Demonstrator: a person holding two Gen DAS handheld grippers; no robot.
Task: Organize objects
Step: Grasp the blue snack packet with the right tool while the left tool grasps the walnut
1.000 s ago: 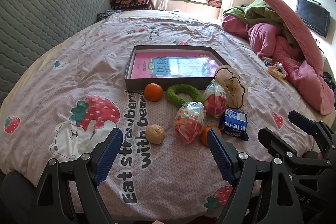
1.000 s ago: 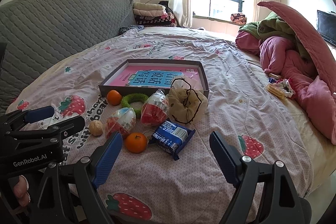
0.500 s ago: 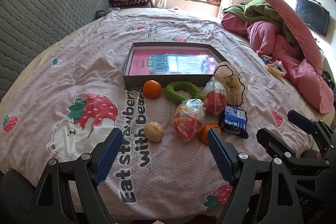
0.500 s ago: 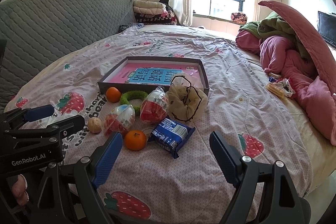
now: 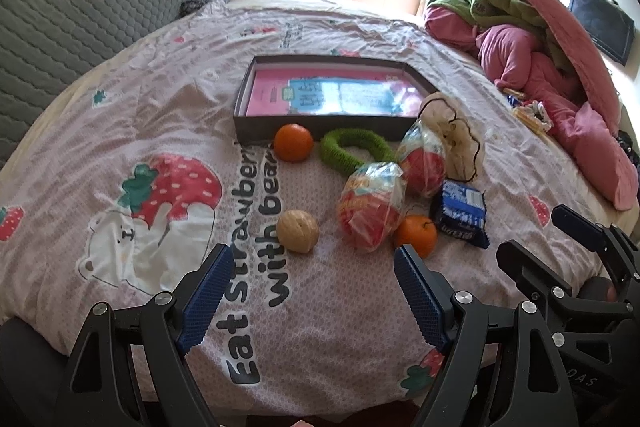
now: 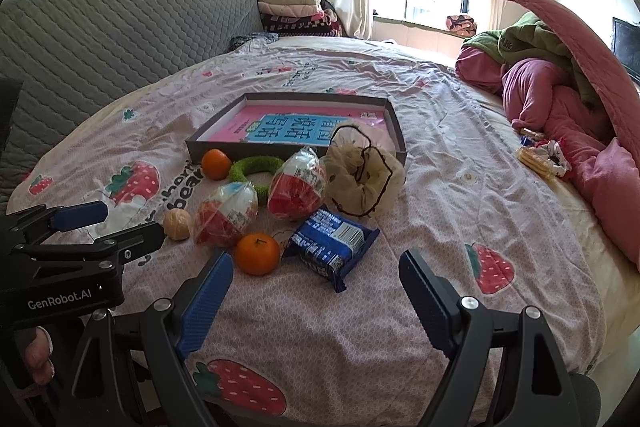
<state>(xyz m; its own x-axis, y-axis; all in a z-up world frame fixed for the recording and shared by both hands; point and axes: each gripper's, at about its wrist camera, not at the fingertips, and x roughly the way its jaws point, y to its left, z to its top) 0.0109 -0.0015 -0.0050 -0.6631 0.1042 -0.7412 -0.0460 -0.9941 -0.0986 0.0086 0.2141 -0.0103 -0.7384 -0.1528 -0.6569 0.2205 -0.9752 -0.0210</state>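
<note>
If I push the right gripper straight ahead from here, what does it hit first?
Probably the blue snack packet, which lies almost centred ahead of the open right gripper. The nearer orange sits just off its left finger. Depth is uncertain.

The strawberry-print bed [image 6: 420,311] has a tray [image 6: 394,125], oranges [image 6: 257,253], a walnut [image 6: 177,223] and a blue snack pack [image 6: 330,241] scattered on it.

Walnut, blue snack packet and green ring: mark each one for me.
walnut [image 5: 297,230], left wrist view, centre of its shell.
blue snack packet [image 6: 328,242], right wrist view, middle of the wrapper.
green ring [image 5: 340,154], left wrist view, its left curve.
</note>
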